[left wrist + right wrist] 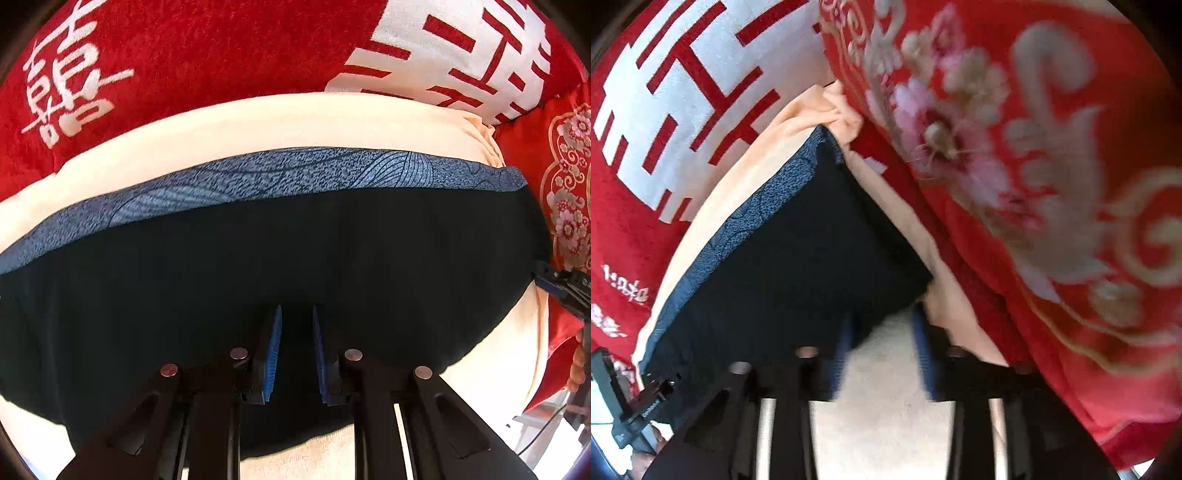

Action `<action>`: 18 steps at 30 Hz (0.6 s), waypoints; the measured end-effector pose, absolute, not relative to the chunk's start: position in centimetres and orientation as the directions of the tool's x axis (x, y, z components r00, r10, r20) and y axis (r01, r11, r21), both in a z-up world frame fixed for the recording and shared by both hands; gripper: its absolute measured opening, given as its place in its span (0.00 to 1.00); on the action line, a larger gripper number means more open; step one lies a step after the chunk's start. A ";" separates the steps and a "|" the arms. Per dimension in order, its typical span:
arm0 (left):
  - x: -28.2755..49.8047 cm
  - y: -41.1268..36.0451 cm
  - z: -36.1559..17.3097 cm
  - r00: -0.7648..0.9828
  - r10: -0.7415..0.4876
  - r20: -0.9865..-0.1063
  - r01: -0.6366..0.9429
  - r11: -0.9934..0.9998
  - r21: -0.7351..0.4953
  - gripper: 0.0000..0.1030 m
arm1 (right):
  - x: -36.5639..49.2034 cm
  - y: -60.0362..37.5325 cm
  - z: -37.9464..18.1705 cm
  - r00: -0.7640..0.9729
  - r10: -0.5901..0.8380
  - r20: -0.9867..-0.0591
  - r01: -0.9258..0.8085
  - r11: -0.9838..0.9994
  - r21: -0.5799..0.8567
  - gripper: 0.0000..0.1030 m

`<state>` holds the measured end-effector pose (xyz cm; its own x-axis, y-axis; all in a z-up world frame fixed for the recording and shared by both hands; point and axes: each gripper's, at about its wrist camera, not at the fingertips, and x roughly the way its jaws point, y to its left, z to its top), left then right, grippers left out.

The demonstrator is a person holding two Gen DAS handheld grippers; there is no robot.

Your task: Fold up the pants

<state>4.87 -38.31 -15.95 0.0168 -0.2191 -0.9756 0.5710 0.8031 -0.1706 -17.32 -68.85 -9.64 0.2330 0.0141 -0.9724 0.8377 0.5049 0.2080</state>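
Observation:
The pants (258,258) are dark navy with a blue patterned band (295,173) along the far edge, lying folded flat on a cream cloth (258,122). My left gripper (297,321) is open, its blue pads (273,350) hovering over the near middle of the pants. My right gripper (882,328) is open at the pants' right corner (886,277), with the corner edge between its blurred blue pads (921,347). It also shows at the right edge of the left wrist view (565,284). The pants show in the right wrist view (783,266).
A red blanket with white characters (184,55) lies beyond the cream cloth. A red floral quilt (1034,166) rises close on the right. The left gripper's body (631,406) shows at the right wrist view's lower left.

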 end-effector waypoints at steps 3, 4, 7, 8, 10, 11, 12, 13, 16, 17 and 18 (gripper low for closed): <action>4.5 -37.1 -15.4 -0.001 -0.209 -0.978 0.546 0.819 -0.176 0.18 | -17.8 -67.5 -8.7 0.260 0.053 -0.964 0.829 0.499 0.251 0.47; 4.3 -36.6 -15.2 -0.004 -0.209 -0.978 0.537 0.824 -0.178 0.18 | -17.8 -66.7 -8.4 0.268 0.074 -0.961 0.818 0.509 0.267 0.47; 3.6 -34.1 -14.7 -0.008 -0.203 -0.979 0.511 0.841 -0.179 0.18 | -16.8 -63.5 -8.0 0.290 0.150 -0.945 0.769 0.552 0.323 0.47; 3.5 -32.9 -14.4 -0.010 -0.200 -0.980 0.500 0.848 -0.178 0.18 | -16.2 -62.1 -8.0 0.299 0.187 -0.936 0.747 0.564 0.352 0.47; 3.3 -31.0 -14.1 -0.013 -0.201 -0.979 0.486 0.855 -0.182 0.19 | -14.8 -59.3 -8.3 0.323 0.258 -0.911 0.712 0.568 0.413 0.47; 3.4 -29.7 -14.0 -0.015 -0.199 -0.980 0.480 0.858 -0.182 0.19 | -14.2 -57.9 -8.4 0.331 0.290 -0.898 0.696 0.568 0.440 0.47; 3.5 -28.6 -13.8 -0.015 -0.197 -0.980 0.476 0.861 -0.180 0.19 | -13.6 -57.0 -8.5 0.335 0.310 -0.889 0.684 0.569 0.457 0.47; 3.7 -27.6 -13.7 -0.017 -0.198 -0.980 0.471 0.863 -0.183 0.19 | -12.7 -55.2 -8.7 0.340 0.342 -0.876 0.663 0.574 0.481 0.47; 4.6 -24.0 -13.3 -0.022 -0.206 -0.978 0.448 0.873 -0.194 0.19 | -10.8 -50.1 -9.4 0.347 0.421 -0.838 0.615 0.572 0.542 0.47; 5.0 -22.6 -13.2 -0.021 -0.210 -0.977 0.442 0.875 -0.197 0.19 | -10.1 -48.1 -9.8 0.354 0.453 -0.818 0.604 0.558 0.570 0.47; 5.3 -21.6 -13.2 -0.022 -0.213 -0.977 0.438 0.876 -0.200 0.19 | -10.1 -46.7 -10.0 0.358 0.472 -0.806 0.599 0.546 0.586 0.47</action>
